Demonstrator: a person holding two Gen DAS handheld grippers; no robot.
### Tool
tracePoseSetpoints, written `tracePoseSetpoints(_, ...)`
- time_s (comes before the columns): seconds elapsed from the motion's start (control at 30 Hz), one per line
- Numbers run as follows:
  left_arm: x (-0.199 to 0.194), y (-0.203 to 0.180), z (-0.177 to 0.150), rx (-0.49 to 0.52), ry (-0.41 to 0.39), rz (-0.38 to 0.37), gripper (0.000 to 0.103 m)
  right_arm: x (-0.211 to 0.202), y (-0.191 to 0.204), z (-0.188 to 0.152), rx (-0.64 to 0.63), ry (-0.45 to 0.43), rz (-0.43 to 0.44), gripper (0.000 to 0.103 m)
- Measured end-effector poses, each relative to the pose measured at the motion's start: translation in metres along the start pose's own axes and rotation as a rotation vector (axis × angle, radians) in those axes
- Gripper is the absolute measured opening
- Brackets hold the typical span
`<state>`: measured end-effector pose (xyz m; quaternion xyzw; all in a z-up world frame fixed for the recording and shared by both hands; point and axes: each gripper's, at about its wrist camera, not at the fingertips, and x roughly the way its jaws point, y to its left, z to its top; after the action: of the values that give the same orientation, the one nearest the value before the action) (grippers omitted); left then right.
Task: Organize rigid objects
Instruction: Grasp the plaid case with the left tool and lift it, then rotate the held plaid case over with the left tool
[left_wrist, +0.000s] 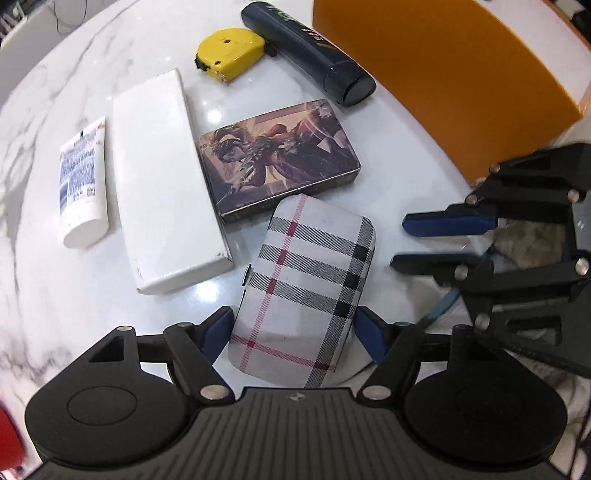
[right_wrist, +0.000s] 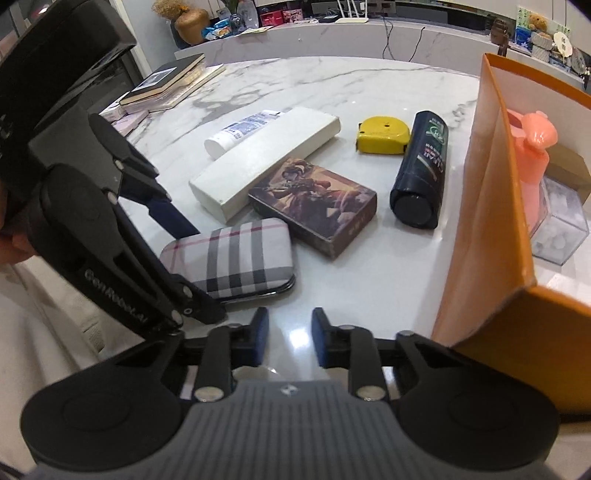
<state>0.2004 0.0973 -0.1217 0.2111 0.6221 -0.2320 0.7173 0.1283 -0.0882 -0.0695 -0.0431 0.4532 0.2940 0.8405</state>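
Left hand-held gripper (left_wrist: 293, 334): its blue pads sit against both sides of the plaid case (left_wrist: 306, 288) — clamped on its near end.
Right hand-held gripper (right_wrist: 287, 338): jaws parted, nothing between them, just beside the plaid case on the side toward the orange box (right_wrist: 487, 221).
Plaid case: flat on the marble tabletop (left_wrist: 74, 295), nearest of the items.
Picture box (left_wrist: 279, 157): just beyond the plaid case.
White box (left_wrist: 166, 184): beside the picture box, away from the orange box.
White tube (left_wrist: 83, 184): just past the white box — farthest from the orange box.
Yellow tape measure (left_wrist: 229, 53) and dark bottle (left_wrist: 306, 51): beyond the picture box, the bottle nearer the orange box.
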Motion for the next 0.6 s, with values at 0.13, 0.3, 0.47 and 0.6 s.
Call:
tracePoseSetpoints(0.13,-0.001,-0.001,-0.004,-0.004,-0.006,-0.012,0.083,0.0,-0.002,-0.002,0.007,-0.012,-0.009,0.015)
tracePoseSetpoints(0.3,-0.006,-0.004,-0.009,-0.033,0.004,0.008,0.078,0.001,0.0,-0.001,-0.007,-0.012,-0.018,0.017)
tracePoseSetpoints(0.47,-0.032,0.008,-0.024,-0.199,-0.055,-0.016,0.076,-0.002,0.005,0.004,-0.04,-0.011,-0.021,0.018)
tracePoseSetpoints(0.6,-0.058,0.009,-0.042,-0.295,-0.14,-0.01,0.074,-0.007,0.01,0.014,-0.062,0.001,-0.005,0.018)
